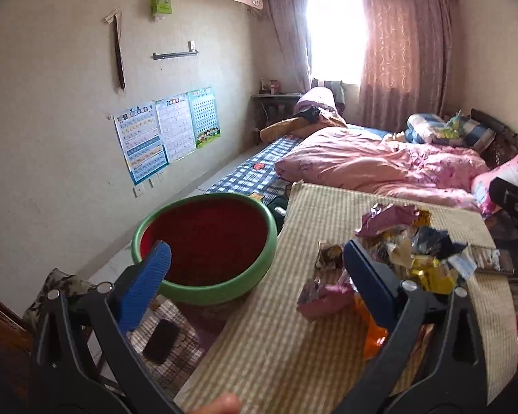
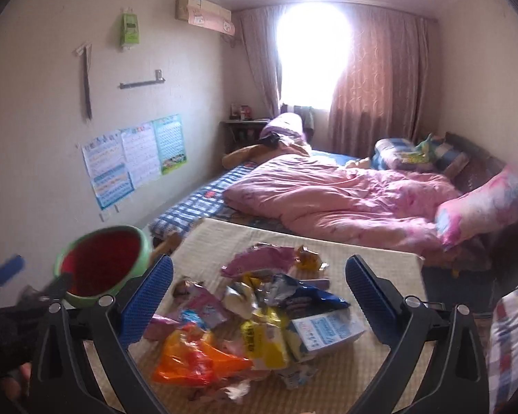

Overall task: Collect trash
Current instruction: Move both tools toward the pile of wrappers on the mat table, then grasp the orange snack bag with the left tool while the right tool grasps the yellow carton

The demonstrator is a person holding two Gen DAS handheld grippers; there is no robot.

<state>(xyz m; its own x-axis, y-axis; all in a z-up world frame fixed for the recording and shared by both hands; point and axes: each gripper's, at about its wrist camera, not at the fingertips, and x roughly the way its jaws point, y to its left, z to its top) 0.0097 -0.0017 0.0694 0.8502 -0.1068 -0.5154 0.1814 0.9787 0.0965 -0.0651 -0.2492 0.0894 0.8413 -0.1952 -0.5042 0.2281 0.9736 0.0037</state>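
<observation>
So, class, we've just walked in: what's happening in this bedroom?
A person holds a two-finger tool in each hand over a woven mat strewn with crumpled snack wrappers. Both the left tool and the right tool are open and hold nothing. A green-rimmed basin with a red inside sits beside the mat, empty.

Right gripper (image 2: 259,277), jaws wide apart, above wrappers (image 2: 245,324) on mat (image 2: 373,262)
</observation>
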